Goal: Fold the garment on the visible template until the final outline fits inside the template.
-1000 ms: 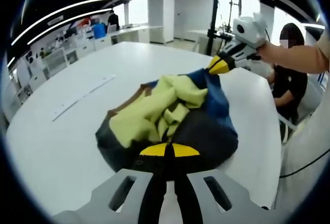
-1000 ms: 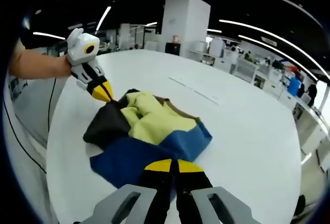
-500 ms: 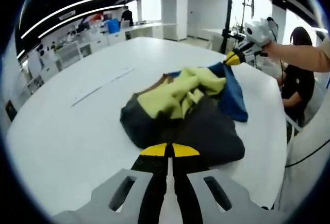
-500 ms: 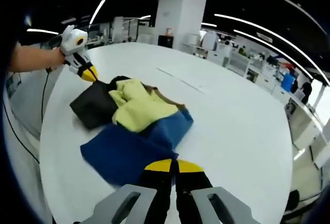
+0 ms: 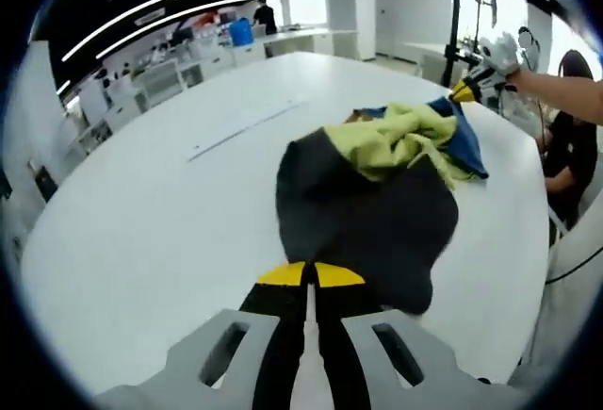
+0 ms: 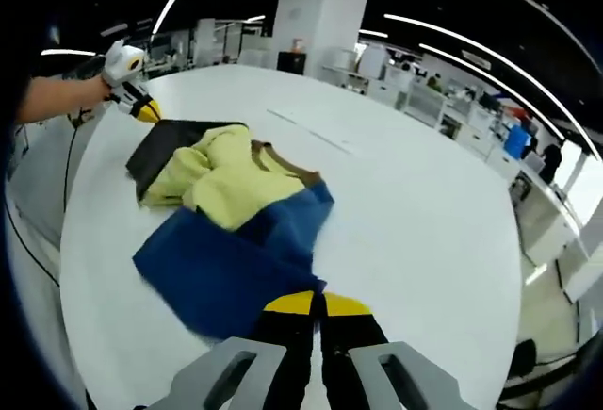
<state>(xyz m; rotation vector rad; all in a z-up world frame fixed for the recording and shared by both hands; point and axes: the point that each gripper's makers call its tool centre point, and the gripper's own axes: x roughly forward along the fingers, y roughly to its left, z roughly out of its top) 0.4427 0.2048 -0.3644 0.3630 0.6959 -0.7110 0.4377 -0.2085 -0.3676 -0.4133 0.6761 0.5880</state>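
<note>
In my left gripper view the garment [image 5: 377, 193] sits in the centre and right of the frame on the white table [image 5: 160, 231], stretched between my two tools: a broad dark grey panel nearest me, a crumpled pale yellow part behind it, and a blue panel toward the upper right. My left gripper [image 5: 309, 276] rises from the bottom centre with its yellow-tipped jaws pressed together on the near dark edge of the garment. At the upper right of that frame I see my right gripper [image 5: 464, 92], its yellow tip at the blue corner, with my hand [image 5: 499, 52] and forearm behind it. In my right gripper view the order reverses: the blue panel fills the lower centre, the yellow part with a brown strip along its edge lies in the middle, and the dark grey panel is at the upper left. The right gripper's jaws come up at the bottom centre, closed on the blue edge, and the left gripper shows small at the upper left, at the dark corner. The cloth is rumpled and bunched in the middle, not flat. A pale straight strip [image 5: 243, 127] lies on the table in the upper centre-left of the left gripper view, apart from the garment. Beyond the table stand a white column [image 6: 316, 14], benches with equipment, and a seated person in black [image 5: 570, 155] at the right edge of the left gripper view.
</note>
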